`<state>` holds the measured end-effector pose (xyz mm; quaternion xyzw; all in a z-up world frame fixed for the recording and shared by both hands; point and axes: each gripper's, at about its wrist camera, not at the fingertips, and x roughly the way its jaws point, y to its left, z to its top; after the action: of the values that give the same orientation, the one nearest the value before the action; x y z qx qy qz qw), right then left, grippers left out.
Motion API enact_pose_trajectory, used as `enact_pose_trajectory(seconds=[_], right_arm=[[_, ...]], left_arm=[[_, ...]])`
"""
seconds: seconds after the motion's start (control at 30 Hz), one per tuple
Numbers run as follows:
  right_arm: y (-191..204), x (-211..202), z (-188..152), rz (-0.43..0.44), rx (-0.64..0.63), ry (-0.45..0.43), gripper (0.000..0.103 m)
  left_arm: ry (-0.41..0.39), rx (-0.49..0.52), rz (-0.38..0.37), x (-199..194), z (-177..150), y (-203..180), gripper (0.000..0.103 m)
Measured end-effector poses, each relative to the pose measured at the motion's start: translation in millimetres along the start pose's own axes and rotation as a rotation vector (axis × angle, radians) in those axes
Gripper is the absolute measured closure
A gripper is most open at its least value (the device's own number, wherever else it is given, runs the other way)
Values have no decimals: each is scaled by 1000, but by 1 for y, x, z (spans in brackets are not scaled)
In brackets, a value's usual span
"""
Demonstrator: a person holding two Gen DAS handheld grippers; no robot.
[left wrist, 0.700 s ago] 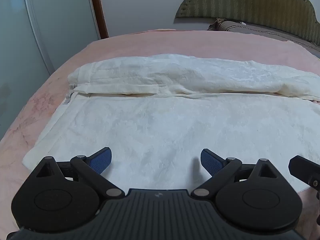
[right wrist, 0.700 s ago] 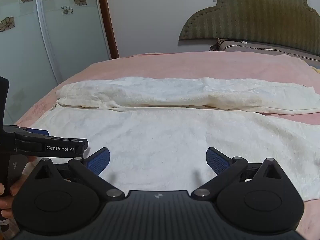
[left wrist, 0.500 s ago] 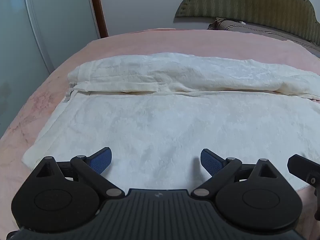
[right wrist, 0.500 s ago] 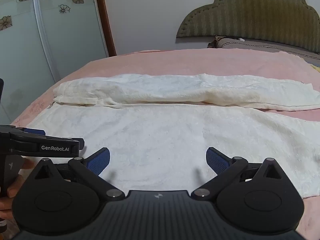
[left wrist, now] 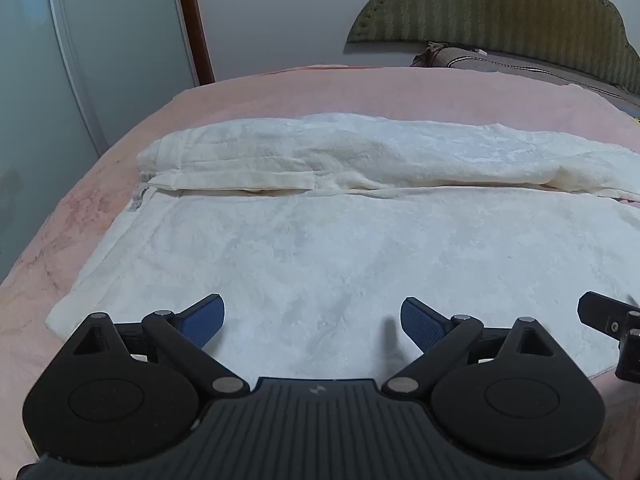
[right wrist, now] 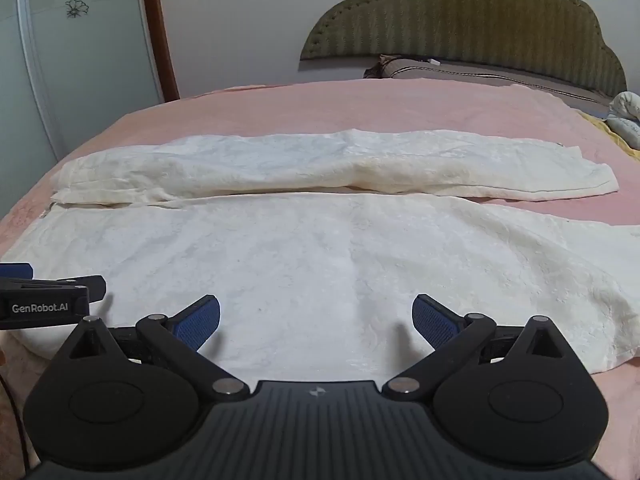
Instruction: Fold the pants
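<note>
White pants (left wrist: 340, 240) lie spread on a pink bed (left wrist: 320, 92), waist at the left, legs running right. The far leg (right wrist: 320, 168) is rumpled; the near leg (right wrist: 320, 264) lies flat. My left gripper (left wrist: 312, 322) is open and empty, low over the near edge by the waist. My right gripper (right wrist: 316, 322) is open and empty over the near leg's middle. The left gripper also shows at the left edge of the right wrist view (right wrist: 48, 296). Part of the right gripper shows at the right edge of the left wrist view (left wrist: 612, 320).
A green padded headboard (right wrist: 460, 20) and a grey-brown pillow (right wrist: 480, 70) stand at the far right. A glass wardrobe door with flower prints (right wrist: 72, 60) and a wooden frame (right wrist: 158, 28) are at the left. The bed's left edge curves away.
Both grippers have drawn slightly back and tilted up; the pants appear lower in both views. Jaws stayed open.
</note>
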<state>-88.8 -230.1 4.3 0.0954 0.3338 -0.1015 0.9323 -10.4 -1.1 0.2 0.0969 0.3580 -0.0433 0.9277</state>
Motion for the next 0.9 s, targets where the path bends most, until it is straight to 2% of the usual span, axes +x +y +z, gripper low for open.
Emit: enact_pose_trajectory(seconds=[0.2,0.9], right_arm=[[-2,4,0,-43,7,13,0],[4,19,5,-82,-30,39,0]], left_arm=[[1,0,-2,1,1,1,7],[-44,-10,-12,8,6,9,8]])
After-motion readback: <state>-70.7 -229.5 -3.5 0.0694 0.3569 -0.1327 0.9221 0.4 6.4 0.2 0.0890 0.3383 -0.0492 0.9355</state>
